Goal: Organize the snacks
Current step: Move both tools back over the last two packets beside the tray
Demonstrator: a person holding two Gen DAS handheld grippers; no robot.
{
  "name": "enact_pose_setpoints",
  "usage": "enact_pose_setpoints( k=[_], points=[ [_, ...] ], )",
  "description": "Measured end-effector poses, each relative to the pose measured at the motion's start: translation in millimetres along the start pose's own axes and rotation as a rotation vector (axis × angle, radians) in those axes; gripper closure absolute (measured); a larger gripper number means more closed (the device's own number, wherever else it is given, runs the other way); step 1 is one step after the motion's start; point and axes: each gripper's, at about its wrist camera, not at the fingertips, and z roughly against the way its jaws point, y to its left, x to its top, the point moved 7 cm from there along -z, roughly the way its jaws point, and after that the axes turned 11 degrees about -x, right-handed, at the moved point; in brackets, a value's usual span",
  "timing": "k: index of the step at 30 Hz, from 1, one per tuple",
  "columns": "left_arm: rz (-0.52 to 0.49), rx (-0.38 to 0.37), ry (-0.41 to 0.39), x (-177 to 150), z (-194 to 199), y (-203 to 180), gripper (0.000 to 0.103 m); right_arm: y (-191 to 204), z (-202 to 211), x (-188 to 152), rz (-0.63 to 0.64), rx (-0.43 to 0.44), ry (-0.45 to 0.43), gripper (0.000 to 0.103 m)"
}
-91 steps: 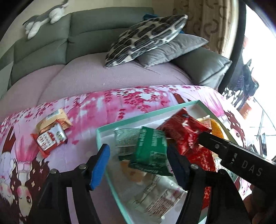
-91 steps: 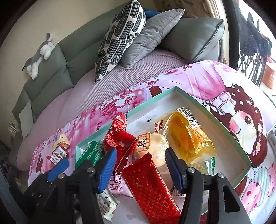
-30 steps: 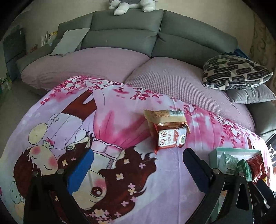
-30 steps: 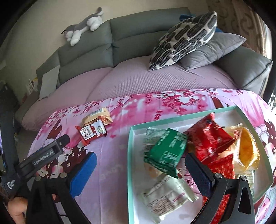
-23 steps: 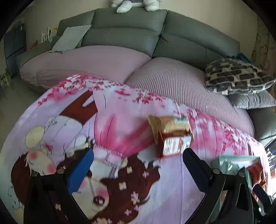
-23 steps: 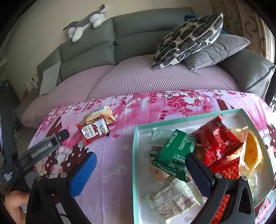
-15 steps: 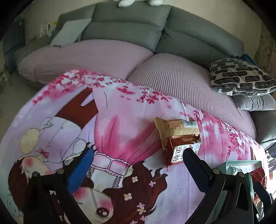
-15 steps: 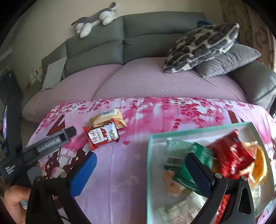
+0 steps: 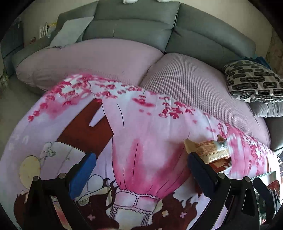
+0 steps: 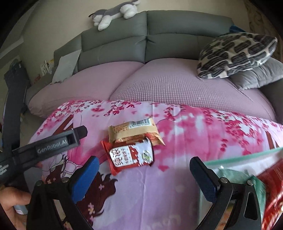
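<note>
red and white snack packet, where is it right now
In the right wrist view, the red and white snack packet lies on the pink cloth, overlapping the tan packet, left of the tray.

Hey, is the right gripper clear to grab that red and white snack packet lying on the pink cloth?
Probably yes: the right gripper is open, and the red and white packet lies just ahead with nothing between.

A home living room: a grey sectional sofa (image 10: pixel 146 44) with mauve seat covers, patterned throw pillow (image 10: pixel 237 54), a plush toy, probably a husky (image 10: pixel 113 12), and a cartoon-print cloth (image 10: pixel 185 134).
</note>
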Motion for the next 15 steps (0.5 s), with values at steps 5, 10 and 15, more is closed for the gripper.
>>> enact_pose_setpoints(
  k=[5,10,15],
  points=[
    [0.02,-0.012,0.038,-7.8,-17.7,6.2,0.0,18.3,-21.0,-1.5,0.063,-0.015,0.008,0.0],
    [0.009,-0.014,0.044,-12.0,-18.5,6.0,0.0,25.1,-35.6,-7.2,0.087,-0.027,0.045,0.0],
    [0.016,-0.021,0.048,-13.9,-19.9,7.3,0.0,29.8,-40.6,-8.8,0.094,-0.016,0.046,0.0]
  ],
)
